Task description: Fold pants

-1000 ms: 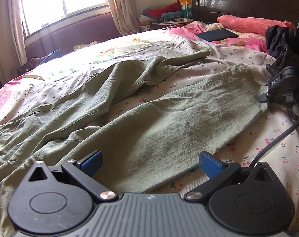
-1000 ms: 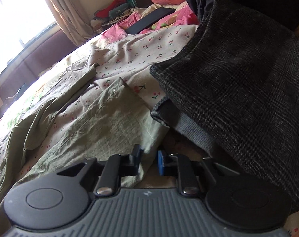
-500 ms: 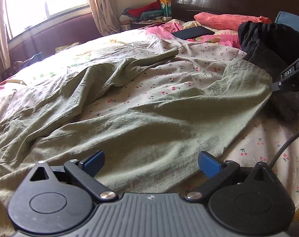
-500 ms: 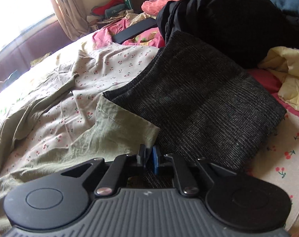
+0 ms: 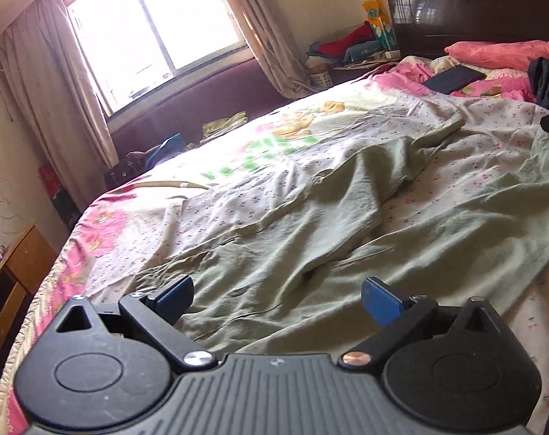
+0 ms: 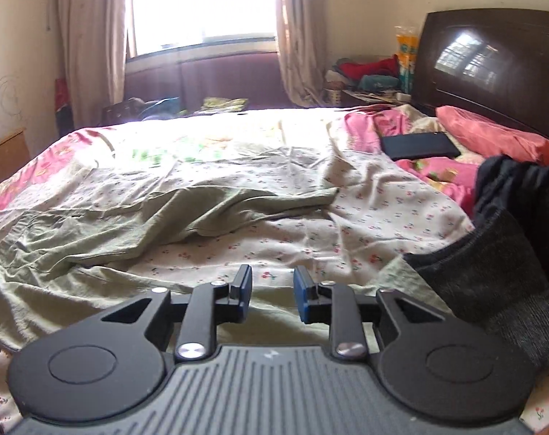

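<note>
Pale green pants [image 5: 310,239] lie spread and wrinkled across the cherry-print bedsheet [image 5: 437,134], their legs running toward the right. My left gripper [image 5: 276,299] hovers above the pants' near part, wide open, with nothing between its blue pads. In the right wrist view the same green pants [image 6: 104,224] stretch from the left across the bed. My right gripper [image 6: 272,299] is above the near leg's edge, its jaws opening, a narrow gap between them and no cloth in it.
A dark grey knitted garment [image 6: 492,290] and black clothes [image 6: 521,188] lie at the right. A black flat case [image 6: 419,145] rests by the pink pillow [image 6: 492,134]. The dark headboard [image 6: 492,65] stands right, a window [image 5: 158,21] behind, a wooden table [image 5: 13,264] left.
Both grippers have lifted and pulled back, so more of the bed and room shows. The right gripper, shut before, now shows a gap, and its view has rolled level. The left stays open.
</note>
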`<control>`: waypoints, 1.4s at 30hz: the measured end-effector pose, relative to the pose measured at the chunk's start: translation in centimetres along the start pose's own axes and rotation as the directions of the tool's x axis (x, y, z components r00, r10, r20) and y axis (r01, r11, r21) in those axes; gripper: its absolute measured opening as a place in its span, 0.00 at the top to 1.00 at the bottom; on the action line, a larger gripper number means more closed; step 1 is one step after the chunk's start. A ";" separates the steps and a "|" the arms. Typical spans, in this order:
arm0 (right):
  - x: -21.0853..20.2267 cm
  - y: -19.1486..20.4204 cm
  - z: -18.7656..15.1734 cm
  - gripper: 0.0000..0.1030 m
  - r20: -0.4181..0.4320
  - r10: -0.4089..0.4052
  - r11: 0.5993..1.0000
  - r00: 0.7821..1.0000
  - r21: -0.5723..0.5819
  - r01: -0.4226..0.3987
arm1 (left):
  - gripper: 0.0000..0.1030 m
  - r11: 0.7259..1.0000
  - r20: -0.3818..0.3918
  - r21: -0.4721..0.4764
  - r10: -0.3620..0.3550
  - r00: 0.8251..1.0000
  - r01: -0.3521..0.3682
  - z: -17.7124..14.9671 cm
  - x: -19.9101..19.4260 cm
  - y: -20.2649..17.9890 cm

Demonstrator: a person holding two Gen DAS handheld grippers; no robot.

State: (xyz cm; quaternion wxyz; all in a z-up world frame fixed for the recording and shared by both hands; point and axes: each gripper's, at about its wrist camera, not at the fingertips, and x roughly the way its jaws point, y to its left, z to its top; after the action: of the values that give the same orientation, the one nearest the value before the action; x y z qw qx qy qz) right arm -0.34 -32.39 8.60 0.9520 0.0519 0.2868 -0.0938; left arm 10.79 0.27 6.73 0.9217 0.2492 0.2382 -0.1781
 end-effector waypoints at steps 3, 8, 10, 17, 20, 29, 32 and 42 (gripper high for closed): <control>5.5 3.8 2.2 0.74 -0.057 0.105 0.991 0.993 -0.081 -0.109 | 0.01 1.000 -0.058 -0.020 0.019 0.998 -0.021 -0.6 4.8 4.8; 17.9 11.0 6.6 0.71 -0.141 0.243 0.918 0.960 -0.286 -0.274 | 0.08 0.993 -0.137 -0.050 0.095 0.986 -0.103 -1.0 15.6 12.4; 23.6 14.2 7.7 0.71 -0.177 0.269 0.877 0.947 -0.361 -0.317 | 0.20 0.990 -0.188 -0.052 0.122 0.975 -0.134 -1.6 20.1 14.9; 33.4 19.2 10.8 0.71 -0.320 0.300 0.804 0.899 -0.423 -0.418 | 0.31 0.976 -0.298 -0.215 -0.035 0.954 -0.031 -2.6 27.8 21.2; 35.5 20.8 11.9 0.70 -0.396 0.287 0.759 0.872 -0.462 -0.459 | 0.32 0.975 -0.326 -0.223 -0.085 0.942 0.011 -2.1 29.3 21.7; 37.9 22.2 11.1 0.65 -0.554 0.219 0.657 0.803 -0.525 -0.541 | 0.62 0.982 -0.350 -0.180 -0.119 0.929 0.058 -1.4 29.8 21.3; 37.8 22.5 10.8 0.57 -0.574 0.222 0.594 0.789 -0.562 -0.576 | 0.65 0.984 -0.329 -0.164 -0.119 0.937 0.067 -1.3 29.5 21.3; 37.7 23.8 9.9 0.98 -0.591 0.164 0.576 0.790 -0.592 -0.563 | 0.72 0.988 -0.330 -0.151 -0.091 0.940 0.043 -1.1 28.6 20.5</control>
State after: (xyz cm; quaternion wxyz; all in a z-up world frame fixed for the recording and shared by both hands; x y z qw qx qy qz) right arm 40.73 -16.28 -3.04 0.7835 -0.2601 0.5046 0.2525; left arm 43.07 11.51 -1.49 0.8764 0.2015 0.4120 -0.1469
